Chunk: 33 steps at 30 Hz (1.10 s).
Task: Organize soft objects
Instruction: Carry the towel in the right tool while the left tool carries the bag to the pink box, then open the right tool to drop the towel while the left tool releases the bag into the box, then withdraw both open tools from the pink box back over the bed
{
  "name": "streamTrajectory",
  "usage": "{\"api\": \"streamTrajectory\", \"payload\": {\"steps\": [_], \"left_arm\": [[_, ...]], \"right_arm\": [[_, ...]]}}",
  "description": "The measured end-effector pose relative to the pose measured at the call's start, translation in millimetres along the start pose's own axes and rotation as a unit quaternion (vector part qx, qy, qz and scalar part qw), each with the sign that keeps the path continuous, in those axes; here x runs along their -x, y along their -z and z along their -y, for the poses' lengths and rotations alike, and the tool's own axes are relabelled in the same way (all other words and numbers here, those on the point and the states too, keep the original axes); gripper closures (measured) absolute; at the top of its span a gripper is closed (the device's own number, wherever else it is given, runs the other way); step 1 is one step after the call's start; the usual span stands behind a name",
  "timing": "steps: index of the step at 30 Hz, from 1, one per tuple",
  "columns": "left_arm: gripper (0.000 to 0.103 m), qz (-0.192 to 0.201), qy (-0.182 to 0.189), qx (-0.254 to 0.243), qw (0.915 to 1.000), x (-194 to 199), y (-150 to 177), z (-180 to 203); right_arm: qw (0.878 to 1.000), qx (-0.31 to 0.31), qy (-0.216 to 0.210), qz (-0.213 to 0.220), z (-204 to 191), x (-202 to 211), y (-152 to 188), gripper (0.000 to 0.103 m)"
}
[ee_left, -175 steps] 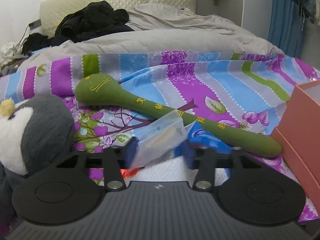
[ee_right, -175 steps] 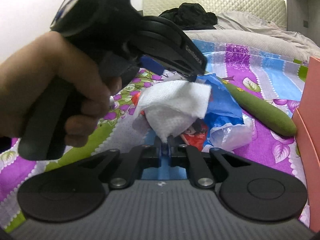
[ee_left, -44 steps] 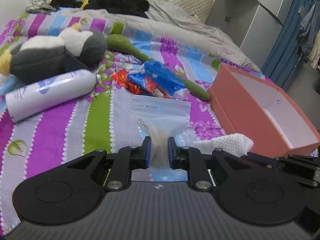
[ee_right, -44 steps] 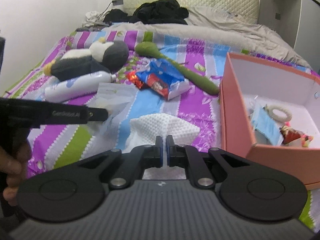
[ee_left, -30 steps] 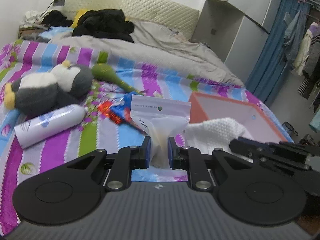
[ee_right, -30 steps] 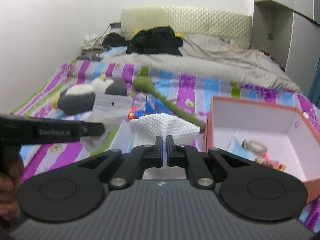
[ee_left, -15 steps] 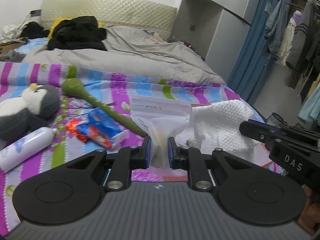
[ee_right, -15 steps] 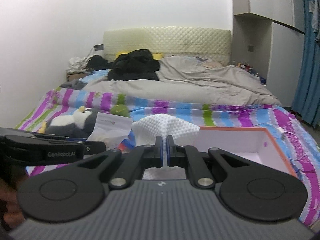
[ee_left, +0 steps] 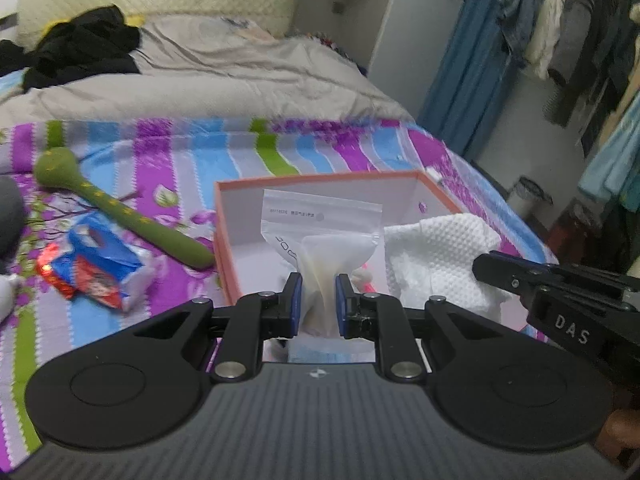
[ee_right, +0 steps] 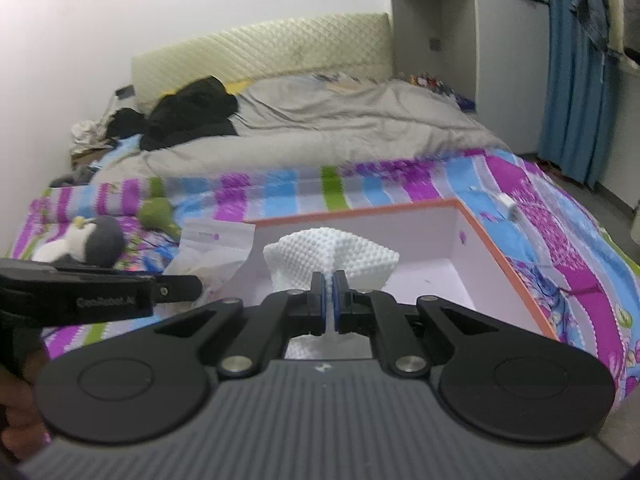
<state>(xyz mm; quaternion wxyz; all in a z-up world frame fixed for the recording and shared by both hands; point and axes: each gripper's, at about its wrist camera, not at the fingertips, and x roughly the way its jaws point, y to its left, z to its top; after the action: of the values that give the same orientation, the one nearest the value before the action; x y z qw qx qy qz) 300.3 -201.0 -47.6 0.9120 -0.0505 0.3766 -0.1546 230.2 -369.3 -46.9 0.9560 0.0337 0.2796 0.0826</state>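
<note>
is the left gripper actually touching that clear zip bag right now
Touching. In the left wrist view the left gripper has both blue pads pressed on the clear zip bag, bunching its lower part between them.

Soft, even indoor light fills the room, rather flat, with no hard shadows on the striped bedspread [ee_left: 168, 148]. The white wall [ee_right: 200, 8] glares pale and washed out. Both views bulge at the edges, bending the wardrobe [ee_right: 500, 60]. The bedspread's stripes smear with motion blur, while the near black fingers [ee_left: 294, 304] stay sharp.
</note>
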Motion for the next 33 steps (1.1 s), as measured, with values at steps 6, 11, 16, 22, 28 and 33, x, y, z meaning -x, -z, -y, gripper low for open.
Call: {"api": "streamTrajectory", "payload": {"steps": [6, 11, 16, 22, 28, 33], "left_arm": [[0.082, -0.044, 0.004, -0.017, 0.9989, -49, -5, 9], [0.081, -0.074, 0.003, -0.025, 0.9969, -77, -6, 10], [0.077, -0.090, 0.001, -0.023, 0.9957, -92, -5, 6], [0.054, -0.096, -0.004, -0.023, 0.9951, -97, -2, 5], [0.049, -0.079, -0.005, -0.028, 0.9965, -84, -5, 8], [0.049, -0.056, -0.001, -0.024, 0.9982, -57, -6, 10]], "right_arm": [[0.999, -0.012, 0.019, -0.038, 23, -37, 4, 0.095], [0.996, -0.045, 0.027, -0.073, 41, -63, 12, 0.095], [0.992, -0.063, 0.028, -0.103, 50, -85, 20, 0.093], [0.989, -0.074, 0.024, -0.123, 58, -97, 27, 0.076], [0.990, -0.072, 0.038, -0.118, 59, -92, 27, 0.059], [0.991, -0.073, 0.039, -0.106, 56, -75, 21, 0.059]]}}
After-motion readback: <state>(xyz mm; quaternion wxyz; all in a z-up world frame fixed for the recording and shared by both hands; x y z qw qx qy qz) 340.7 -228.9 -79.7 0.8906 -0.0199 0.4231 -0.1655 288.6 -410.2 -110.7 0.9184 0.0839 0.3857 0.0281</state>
